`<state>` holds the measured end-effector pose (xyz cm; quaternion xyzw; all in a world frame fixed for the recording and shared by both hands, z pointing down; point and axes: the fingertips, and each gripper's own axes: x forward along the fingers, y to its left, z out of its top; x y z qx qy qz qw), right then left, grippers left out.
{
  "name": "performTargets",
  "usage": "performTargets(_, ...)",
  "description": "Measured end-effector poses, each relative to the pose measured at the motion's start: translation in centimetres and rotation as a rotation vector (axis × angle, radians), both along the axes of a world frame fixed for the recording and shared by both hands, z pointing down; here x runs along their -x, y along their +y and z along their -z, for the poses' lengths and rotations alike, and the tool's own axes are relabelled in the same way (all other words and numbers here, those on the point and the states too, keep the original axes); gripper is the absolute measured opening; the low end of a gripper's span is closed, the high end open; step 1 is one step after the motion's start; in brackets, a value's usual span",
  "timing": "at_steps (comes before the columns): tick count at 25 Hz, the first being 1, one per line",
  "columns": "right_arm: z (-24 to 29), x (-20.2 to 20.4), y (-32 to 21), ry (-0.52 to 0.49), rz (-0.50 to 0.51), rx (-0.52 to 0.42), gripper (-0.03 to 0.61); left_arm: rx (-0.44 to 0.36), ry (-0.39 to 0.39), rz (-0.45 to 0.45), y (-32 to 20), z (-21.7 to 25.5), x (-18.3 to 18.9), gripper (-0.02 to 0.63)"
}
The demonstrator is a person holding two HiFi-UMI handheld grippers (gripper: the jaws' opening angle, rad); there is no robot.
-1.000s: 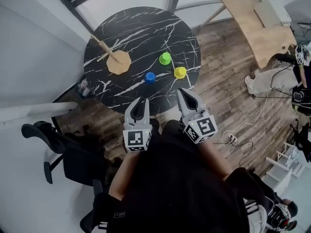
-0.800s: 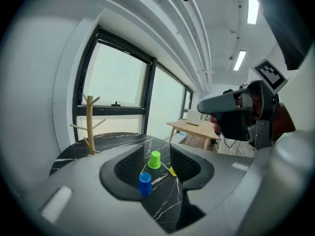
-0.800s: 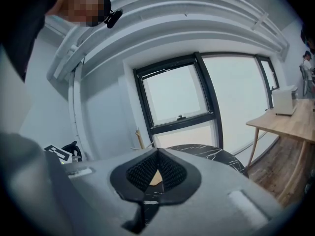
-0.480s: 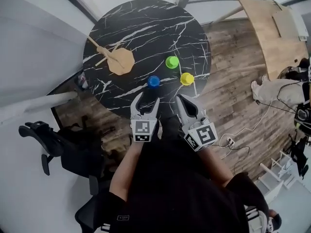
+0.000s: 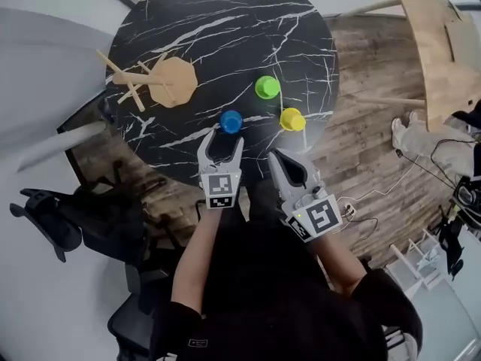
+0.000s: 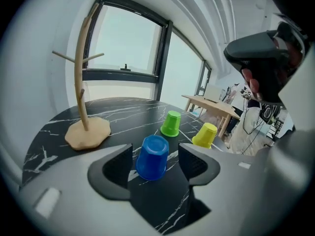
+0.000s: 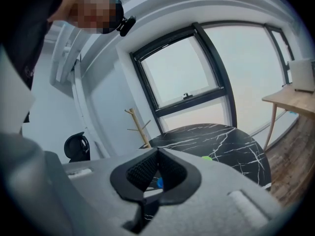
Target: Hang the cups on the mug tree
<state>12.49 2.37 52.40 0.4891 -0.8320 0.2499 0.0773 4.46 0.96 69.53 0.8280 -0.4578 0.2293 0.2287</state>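
- Your left gripper [image 5: 222, 141] points to 12 o'clock over the near edge of the round black marble table [image 5: 248, 21]. Your bare left forearm runs up to it from about 7 o'clock.
- Its jaws are opening and stand wide apart. The blue cup [image 5: 231, 120] sits upside down on the table at the fingertips, in line with the gap. The left gripper view shows clear space on both sides of the cup, so neither pad touches it.
- Your right gripper [image 5: 282, 159] sits just beside the left one at its 4 o'clock, off the table edge, and its nose tilts toward 11 o'clock. Its jaws are closed together with nothing between them.
- The green cup [image 5: 267, 87] stands upside down at 1 o'clock of the blue cup. The yellow cup [image 5: 292, 118], also upside down, stands at 3 o'clock of it. None of the three cups touch.
- The wooden mug tree [image 5: 154, 81] stands at 10 o'clock of the blue cup, near the table's left edge. Its pegs are bare.
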Motion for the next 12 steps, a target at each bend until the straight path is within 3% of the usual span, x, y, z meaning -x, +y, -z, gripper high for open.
performTargets(12,-3.5,-1.1,1.0,0.003,0.009,0.069,-0.003,0.001,0.011,0.054,-1.5,-3.1,-0.9,0.287)
